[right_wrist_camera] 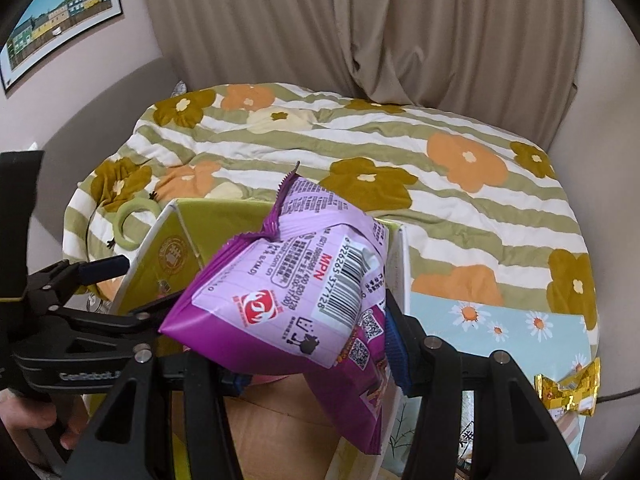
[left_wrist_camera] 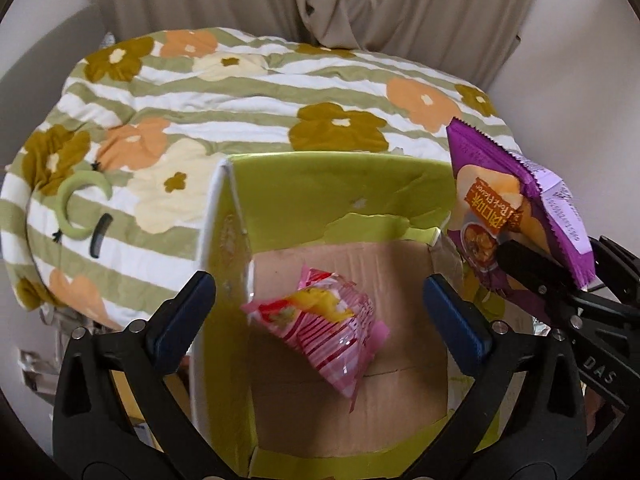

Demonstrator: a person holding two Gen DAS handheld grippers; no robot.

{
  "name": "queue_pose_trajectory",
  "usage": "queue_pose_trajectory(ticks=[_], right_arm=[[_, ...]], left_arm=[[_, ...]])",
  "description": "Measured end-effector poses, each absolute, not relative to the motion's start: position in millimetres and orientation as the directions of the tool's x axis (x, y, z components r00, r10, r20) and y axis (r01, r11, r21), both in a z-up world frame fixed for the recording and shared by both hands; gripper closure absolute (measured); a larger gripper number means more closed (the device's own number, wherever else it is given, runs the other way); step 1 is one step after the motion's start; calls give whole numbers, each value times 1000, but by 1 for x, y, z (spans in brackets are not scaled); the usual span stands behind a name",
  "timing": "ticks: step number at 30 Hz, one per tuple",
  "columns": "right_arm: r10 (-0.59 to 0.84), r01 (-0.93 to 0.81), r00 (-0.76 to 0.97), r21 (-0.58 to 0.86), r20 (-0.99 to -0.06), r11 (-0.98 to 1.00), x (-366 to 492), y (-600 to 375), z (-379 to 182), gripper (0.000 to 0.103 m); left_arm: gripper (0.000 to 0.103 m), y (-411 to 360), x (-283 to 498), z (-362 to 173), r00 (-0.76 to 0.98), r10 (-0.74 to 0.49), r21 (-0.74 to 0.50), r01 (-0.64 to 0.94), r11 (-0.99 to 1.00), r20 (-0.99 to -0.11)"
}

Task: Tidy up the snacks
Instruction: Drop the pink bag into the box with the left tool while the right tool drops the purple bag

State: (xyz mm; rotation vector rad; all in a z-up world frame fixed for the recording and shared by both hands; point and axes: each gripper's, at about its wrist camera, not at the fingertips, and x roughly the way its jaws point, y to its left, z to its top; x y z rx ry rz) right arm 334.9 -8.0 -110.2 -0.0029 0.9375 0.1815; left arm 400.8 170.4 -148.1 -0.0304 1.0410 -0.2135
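Snacks are being put into a green cardboard box with a brown floor (left_wrist_camera: 352,184), which is seen open on the striped quilt with big orange and brown flowers (left_wrist_camera: 240,92). One small pink and red striped snack bag (left_wrist_camera: 324,320) is seen inside the box, below the left gripper (left_wrist_camera: 318,312). It cannot be told whether the bag is lying on the floor of the box or is in the air. The jaws of the left gripper are held wide apart, and nothing is pressed between them, so this bag can be counted as put away. A shiny purple snack bag with a white barcode (right_wrist_camera: 304,280) is held above the box by the right gripper (right_wrist_camera: 316,364). The jaws of the right gripper are clamped on the lower part of the purple bag, so this one is not yet put in. It looks as if it should be let go over the box next. A small gold wrapped snack (right_wrist_camera: 568,388) is seen lying outside the box, at the right side, near a light blue cloth with daisies (right_wrist_camera: 500,320). That one is left to be picked up. So a part of the job looks done, and at least two snacks are left. More snacks may be hidden from view.
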Motion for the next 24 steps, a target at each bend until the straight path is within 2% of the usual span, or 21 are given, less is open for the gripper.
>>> queue_pose_trajectory(ticks=[14, 16, 18, 24], right_arm=[[206, -260, 558, 66, -804, 963, 349, 7, -117, 51], [206, -261, 551, 68, -808, 963, 353, 10, -122, 41], [220, -255, 552, 88, -805, 963, 354, 9, -126, 2], [228, -269, 535, 92, -813, 959, 346, 8, -132, 0]], left_arm=[[1, 199, 354, -142, 505, -107, -100, 42, 994, -857], [1, 200, 351, -143, 506, -99, -96, 33, 995, -857], [1, 201, 348, -146, 502, -91, -90, 26, 996, -860], [1, 207, 340, -149, 496, -83, -90, 10, 996, -865]])
